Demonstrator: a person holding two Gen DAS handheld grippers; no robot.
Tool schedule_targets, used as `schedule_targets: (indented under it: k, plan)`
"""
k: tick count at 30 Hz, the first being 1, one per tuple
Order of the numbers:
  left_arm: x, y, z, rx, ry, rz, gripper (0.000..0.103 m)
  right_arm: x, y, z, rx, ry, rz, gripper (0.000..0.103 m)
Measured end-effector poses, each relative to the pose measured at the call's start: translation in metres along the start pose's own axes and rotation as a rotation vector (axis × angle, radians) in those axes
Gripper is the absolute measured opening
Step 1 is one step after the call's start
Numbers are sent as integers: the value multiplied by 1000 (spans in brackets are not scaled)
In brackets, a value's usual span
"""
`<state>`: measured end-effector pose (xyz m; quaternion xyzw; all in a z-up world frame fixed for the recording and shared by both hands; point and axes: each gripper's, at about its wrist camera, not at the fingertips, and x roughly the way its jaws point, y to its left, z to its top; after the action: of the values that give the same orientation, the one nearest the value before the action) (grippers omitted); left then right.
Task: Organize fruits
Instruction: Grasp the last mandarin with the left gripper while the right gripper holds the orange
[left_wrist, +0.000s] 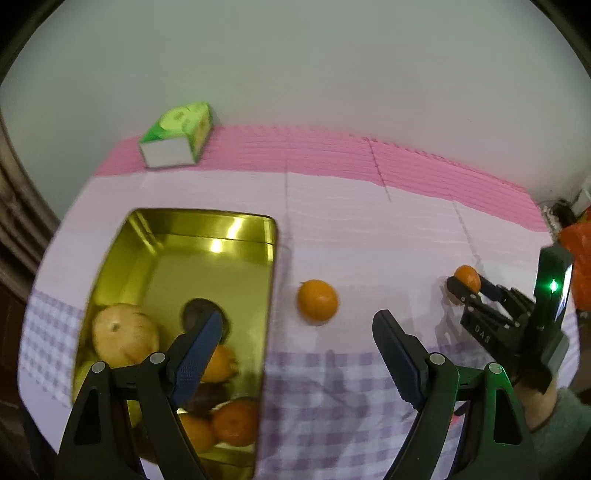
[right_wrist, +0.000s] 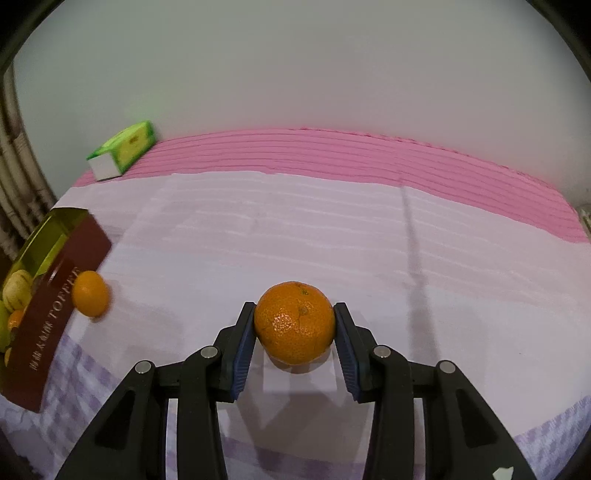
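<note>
Upright orange (right_wrist: 294, 322) between right fingers (right_wrist: 242, 343).

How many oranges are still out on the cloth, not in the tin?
2. One orange sits between the right gripper fingers; a loose orange lies beside the gold tin.

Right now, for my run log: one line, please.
right gripper: shut on orange | left gripper: open | loose orange beside tin

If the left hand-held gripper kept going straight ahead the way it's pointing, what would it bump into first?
Probably the loose round orange mandarin lying on the pale cloth beside the gold metal tin. It sits ahead of the open left hand-held gripper, roughly between its fingers. Depth is hard to judge in this fisheye view.
</note>
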<state>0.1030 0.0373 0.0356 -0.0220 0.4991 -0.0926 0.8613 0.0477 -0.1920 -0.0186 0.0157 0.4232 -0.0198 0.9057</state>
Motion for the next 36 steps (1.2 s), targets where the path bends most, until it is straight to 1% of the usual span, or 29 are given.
schedule_targets:
  k: [5, 10, 13, 15, 18, 20, 21, 24, 26, 29, 36]
  plan:
    - [12, -4, 19, -49, 59, -53, 84, -2, -19, -4, 14, -6, -36, 39]
    - [21, -7, 30, -119, 124, -116, 82, 2, -30, -9, 59, -2, -24, 39]
    - [26, -10, 32, -147, 155, -131, 79, 2, -29, -8, 58, -4, -18, 39]
    - [31, -9, 34, -157, 167, -126, 76, 2, -29, -9, 62, -4, -13, 39]
    - [44, -10, 32, -181, 215, -116, 63, 2, -32, -10, 72, -4, -3, 39]
    - [54, -10, 32, -211, 248, -125, 59, -1, -35, -12, 78, -5, 3, 39]
    - [57, -10, 32, -222, 254, -126, 56, -1, -36, -12, 80, -5, 5, 39]
    - [62, -12, 34, -235, 247, -105, 52, 0, -37, -12, 86, -2, 14, 39]
    - [67, -12, 35, -246, 241, -86, 51, 1, -39, -12, 93, 7, 20, 39]
    - [74, -12, 33, -271, 253, -68, 51, 1, -40, -12, 100, 6, 28, 39]
    - [87, -15, 30, -264, 261, -19, 51, 0, -41, -12, 101, 6, 30, 39]
